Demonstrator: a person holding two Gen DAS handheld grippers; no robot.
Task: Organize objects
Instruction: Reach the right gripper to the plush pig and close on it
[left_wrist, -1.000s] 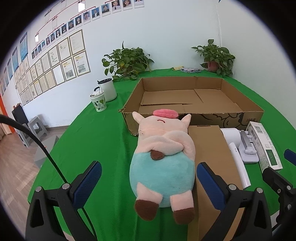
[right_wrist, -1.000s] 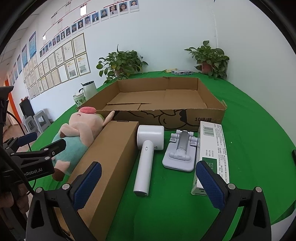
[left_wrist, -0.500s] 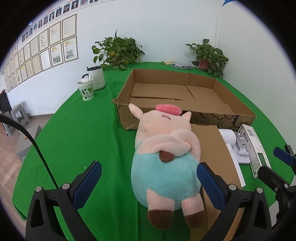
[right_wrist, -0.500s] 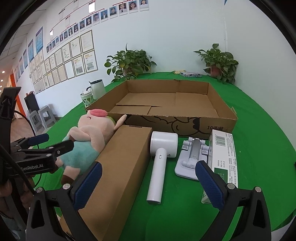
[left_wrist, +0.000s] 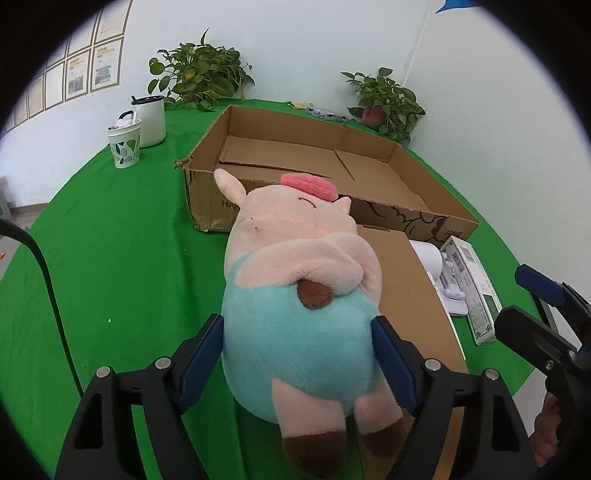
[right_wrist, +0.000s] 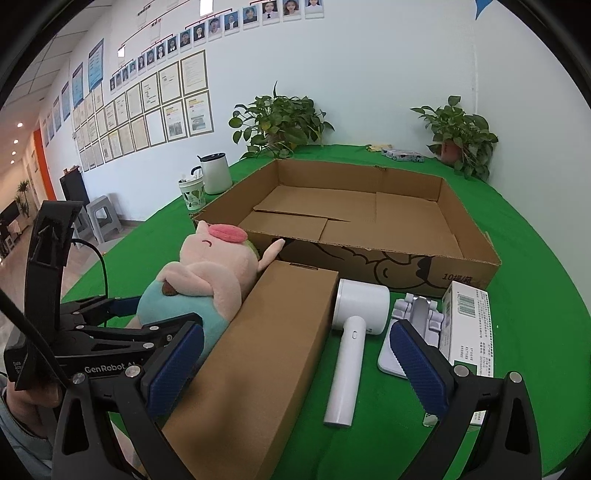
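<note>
A plush pig (left_wrist: 295, 295) with a teal belly and a pink cap lies on the green table, head toward the large open cardboard tray (left_wrist: 314, 155). My left gripper (left_wrist: 297, 354) has closed on the pig's teal belly, a blue pad pressing each side. It also shows in the right wrist view (right_wrist: 147, 314), gripping the pig (right_wrist: 207, 277). My right gripper (right_wrist: 291, 363) is open and empty, hovering over the long brown box (right_wrist: 266, 354) and the white handheld device (right_wrist: 351, 343).
A white stand (right_wrist: 413, 321) and a white-green carton (right_wrist: 469, 325) lie right of the device. A white jug (left_wrist: 149, 120) and a patterned cup (left_wrist: 125, 144) stand at the far left. Two potted plants (right_wrist: 280, 122) stand at the back wall.
My left gripper has moved forward around the pig's belly and closed its pads onto it. My right gripper has lifted and drawn back slightly, still open.
</note>
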